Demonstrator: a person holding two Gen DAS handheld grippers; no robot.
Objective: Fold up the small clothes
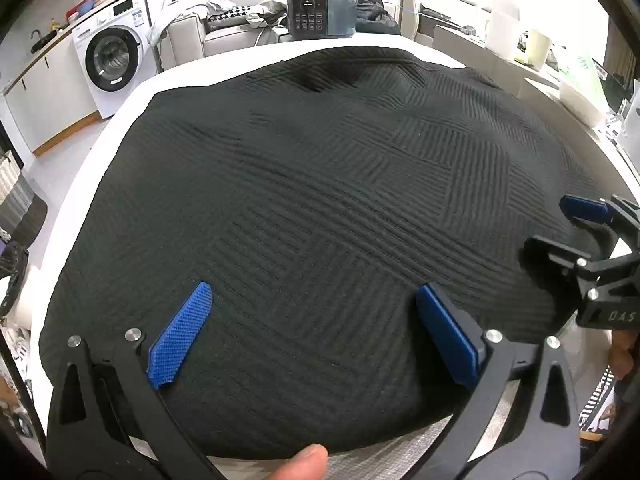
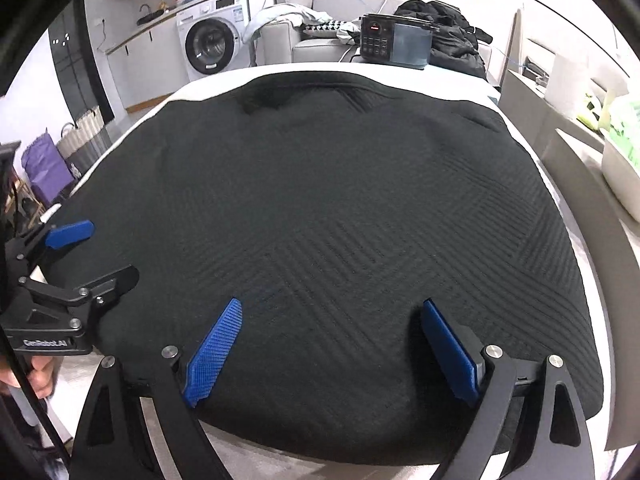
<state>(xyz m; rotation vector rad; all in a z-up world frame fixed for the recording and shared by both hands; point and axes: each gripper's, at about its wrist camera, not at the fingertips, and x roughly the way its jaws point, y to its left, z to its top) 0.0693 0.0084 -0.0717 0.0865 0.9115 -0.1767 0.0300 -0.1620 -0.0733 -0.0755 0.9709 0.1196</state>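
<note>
A black ribbed garment point(image 1: 312, 208) lies spread flat over the white table point(image 1: 132, 100); it also fills the right wrist view point(image 2: 320, 208). My left gripper point(image 1: 312, 332) is open above the garment's near edge, its blue fingers point(image 1: 180, 336) wide apart and empty. My right gripper point(image 2: 332, 352) is open above the near edge too, its blue fingers point(image 2: 216, 352) apart and empty. The right gripper shows at the right edge of the left wrist view point(image 1: 576, 232). The left gripper shows at the left edge of the right wrist view point(image 2: 80, 252).
A black appliance with buttons point(image 1: 322, 14) stands at the table's far edge, also in the right wrist view point(image 2: 394, 42). A washing machine point(image 1: 110, 58) and a sofa with clothes point(image 1: 224, 20) stand beyond. White containers point(image 1: 536, 50) sit at the right.
</note>
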